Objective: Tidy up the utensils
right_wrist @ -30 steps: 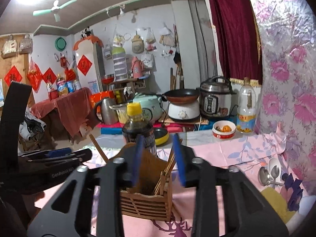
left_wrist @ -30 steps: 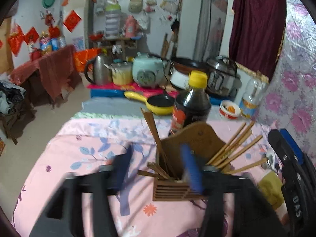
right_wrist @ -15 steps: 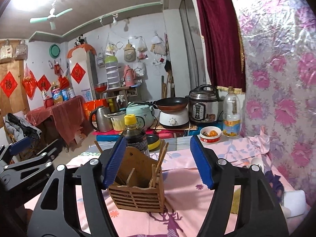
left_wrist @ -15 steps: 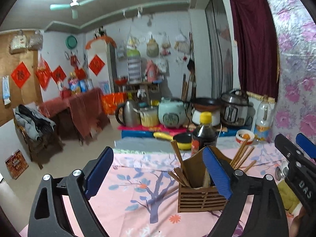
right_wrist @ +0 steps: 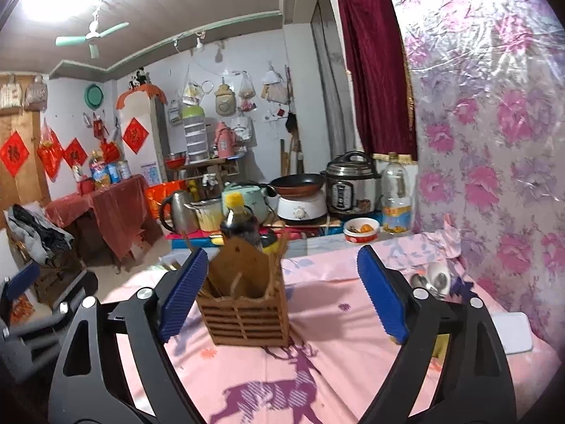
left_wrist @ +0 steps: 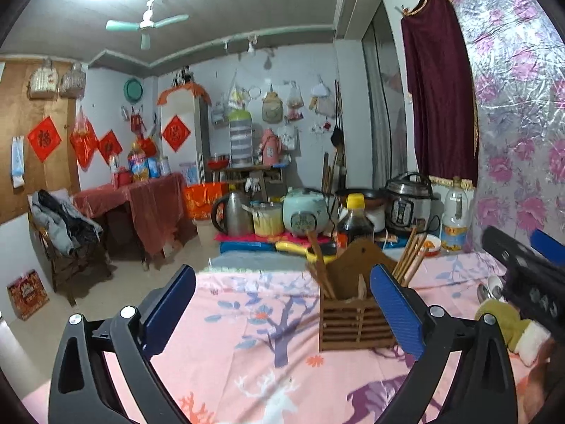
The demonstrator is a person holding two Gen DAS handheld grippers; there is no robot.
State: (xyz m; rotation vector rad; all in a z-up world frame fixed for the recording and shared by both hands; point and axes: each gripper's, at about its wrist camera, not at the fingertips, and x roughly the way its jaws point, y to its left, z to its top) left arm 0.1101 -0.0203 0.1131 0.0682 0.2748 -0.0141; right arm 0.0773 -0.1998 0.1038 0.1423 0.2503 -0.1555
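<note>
Brown slatted wood marks the utensil holder (right_wrist: 243, 312), which stands upright on the pink floral cloth of the bench (right_wrist: 335, 371) with chopsticks (left_wrist: 411, 256) leaning out of its compartments. We judge the sticks are already gathered there so they stay upright and together. Our left hand-held gripper (left_wrist: 282, 312) is spread wide with nothing between its pads; its jaws have just been opening, and the holder shows just behind its right-side pad, apart from it. Our right hand-held gripper (right_wrist: 282, 293) is likewise spread, jaws just opened, the holder standing beyond them toward the left pad, untouched. Two spoons (right_wrist: 429, 282) lie near the wall on the right, outside the holder. We reckon they are what remains to sort, and the right side sits nearer them.
</note>
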